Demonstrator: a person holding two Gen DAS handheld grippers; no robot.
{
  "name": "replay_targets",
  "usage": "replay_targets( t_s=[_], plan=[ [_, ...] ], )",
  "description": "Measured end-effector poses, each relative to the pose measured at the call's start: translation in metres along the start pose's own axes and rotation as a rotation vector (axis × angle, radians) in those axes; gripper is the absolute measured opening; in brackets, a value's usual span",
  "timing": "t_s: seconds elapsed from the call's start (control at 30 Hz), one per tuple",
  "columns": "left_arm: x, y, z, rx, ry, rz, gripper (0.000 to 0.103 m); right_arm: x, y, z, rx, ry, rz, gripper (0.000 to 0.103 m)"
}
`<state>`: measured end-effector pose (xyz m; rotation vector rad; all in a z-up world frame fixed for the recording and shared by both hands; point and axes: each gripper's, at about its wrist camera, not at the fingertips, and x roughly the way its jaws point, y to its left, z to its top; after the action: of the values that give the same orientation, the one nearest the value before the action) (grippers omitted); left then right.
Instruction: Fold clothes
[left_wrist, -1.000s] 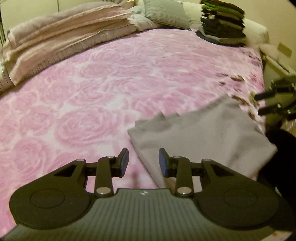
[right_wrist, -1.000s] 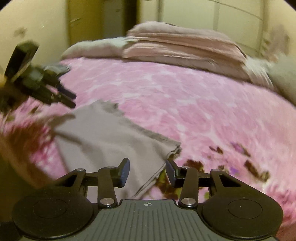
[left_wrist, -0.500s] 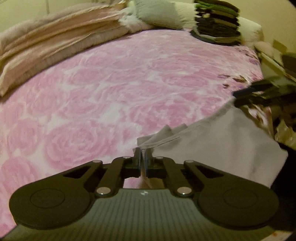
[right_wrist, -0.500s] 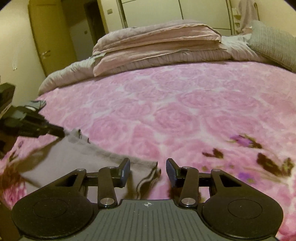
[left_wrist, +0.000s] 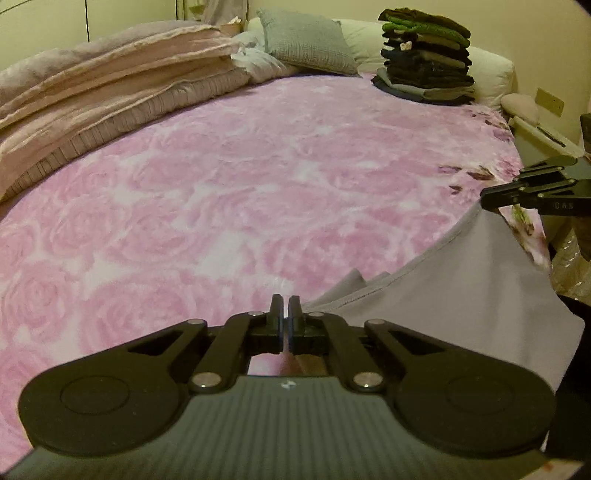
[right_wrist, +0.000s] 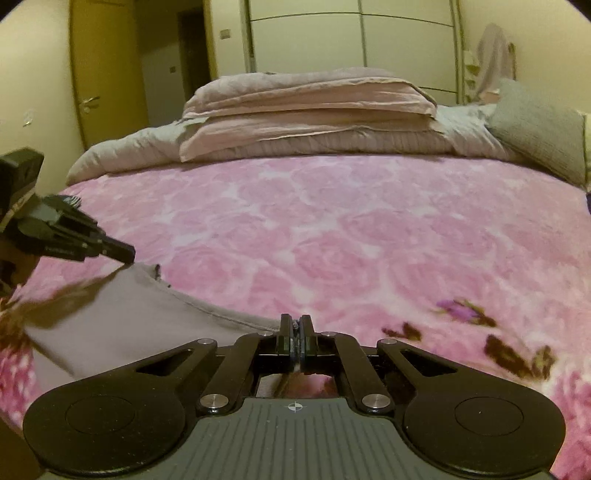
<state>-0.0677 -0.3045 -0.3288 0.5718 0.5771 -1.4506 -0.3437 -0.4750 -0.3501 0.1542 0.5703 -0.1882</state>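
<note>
A grey garment (left_wrist: 461, 291) hangs stretched over the near edge of the bed, lifted by two corners. My left gripper (left_wrist: 284, 306) is shut on its left corner, with the hem running off to the right. At that far corner the right gripper (left_wrist: 487, 197) pinches the cloth. In the right wrist view my right gripper (right_wrist: 295, 328) is shut on the grey garment (right_wrist: 122, 317), whose hem leads left to the left gripper (right_wrist: 125, 254), also clamped on it.
A pink rose-patterned blanket (left_wrist: 240, 177) covers the bed. Folded pink bedding (left_wrist: 110, 92) lies along the far side, a grey pillow (left_wrist: 306, 48) at the head. A stack of folded clothes (left_wrist: 424, 55) stands at the far right corner. A nightstand (left_wrist: 543, 140) is beyond the bed edge.
Both grippers were open above the flat grey garment a second ago. The left shut on its corner first, then the right shut, and the hem is now lifted taut between them.
</note>
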Motion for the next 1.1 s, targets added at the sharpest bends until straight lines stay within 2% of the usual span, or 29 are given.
replay_targets(
  t_s=[0.13,0.27,0.37,0.4,0.43,0.57,0.67,0.77,0.8,0.83,0.9,1.0,1.03,1.1],
  plan=[
    [-0.004,0.010,0.000,-0.059,0.021,-0.029,0.000,0.006,-0.003,-0.005,0.004,0.026,-0.001,0.000],
    [-0.009,0.020,-0.003,-0.156,0.029,-0.073,0.011,0.008,-0.002,-0.008,0.018,0.037,0.006,0.000],
    [-0.002,0.020,-0.006,-0.181,0.057,-0.116,0.012,0.010,-0.001,-0.010,0.021,0.043,0.005,0.000],
    [0.002,0.019,-0.007,-0.173,0.069,-0.113,0.012,0.011,-0.002,-0.010,0.026,0.046,0.004,0.000],
    [0.003,0.016,-0.007,-0.157,0.068,-0.104,0.002,0.010,-0.002,-0.011,0.030,0.047,0.003,0.000],
    [-0.003,0.013,0.001,-0.116,-0.008,-0.077,0.000,0.002,-0.002,-0.006,0.033,0.020,-0.003,0.000],
    [0.006,0.016,0.004,-0.116,0.024,-0.063,0.000,0.010,-0.005,-0.006,0.041,0.037,-0.004,0.000],
    [0.002,0.024,0.003,-0.165,0.034,-0.063,0.000,0.014,-0.005,-0.006,0.052,0.038,0.000,0.000],
    [-0.001,0.026,0.001,-0.184,0.035,-0.066,0.006,0.013,-0.005,-0.007,0.051,0.037,0.001,0.000],
    [-0.002,0.027,0.000,-0.202,0.044,-0.074,0.016,0.013,-0.006,-0.008,0.052,0.039,0.003,0.000],
    [0.001,0.029,-0.004,-0.218,0.071,-0.078,0.026,0.015,-0.008,-0.011,0.062,0.048,0.006,0.000],
    [0.007,0.029,-0.008,-0.244,0.094,-0.120,0.025,0.017,-0.009,-0.015,0.076,0.055,0.006,0.000],
    [0.009,0.028,-0.008,-0.247,0.099,-0.133,0.009,0.017,-0.008,-0.015,0.075,0.056,0.004,0.000],
    [0.005,0.022,-0.004,-0.207,0.085,-0.118,0.004,0.016,-0.007,-0.014,0.072,0.056,0.000,0.000]
  ],
)
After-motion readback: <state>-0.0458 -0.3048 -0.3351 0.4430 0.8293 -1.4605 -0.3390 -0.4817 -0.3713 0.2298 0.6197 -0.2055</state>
